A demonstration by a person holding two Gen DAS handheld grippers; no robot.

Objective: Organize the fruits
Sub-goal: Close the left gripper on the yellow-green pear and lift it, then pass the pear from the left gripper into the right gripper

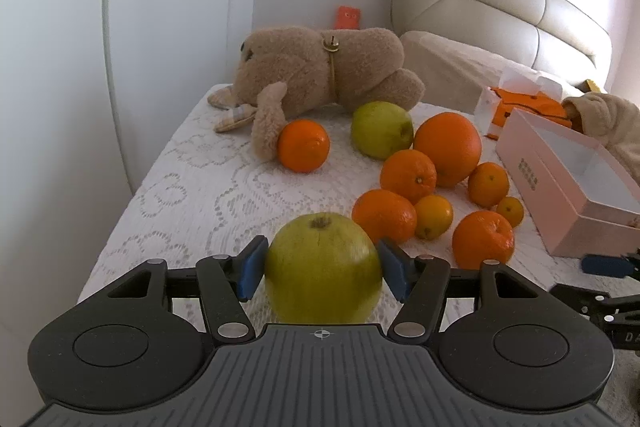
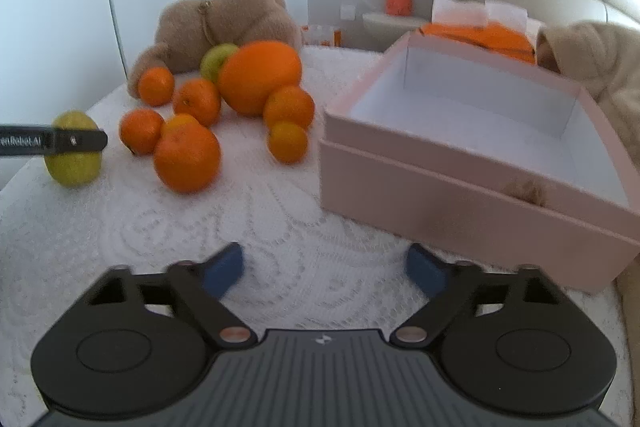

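A green fruit (image 1: 320, 247) sits between the blue pads of my left gripper (image 1: 323, 269), which press on both its sides just above the white lace cover (image 1: 192, 195). The right wrist view shows that fruit (image 2: 74, 167) at the far left, with a black finger across it. Beyond lie a second green fruit (image 1: 382, 129), a large orange (image 1: 448, 147) and several mandarins (image 1: 408, 175). An open, empty pink box (image 2: 440, 195) stands to the right. My right gripper (image 2: 325, 271) is open over bare lace in front of the box, holding nothing.
A brown plush bear (image 1: 320, 71) lies behind the fruits. An orange bag with tissue paper (image 1: 528, 103) and a beige plush item (image 2: 592, 59) sit behind the box. The bed's edge drops off at the left near a white wall; a padded headboard (image 1: 500, 3) rises at the back.
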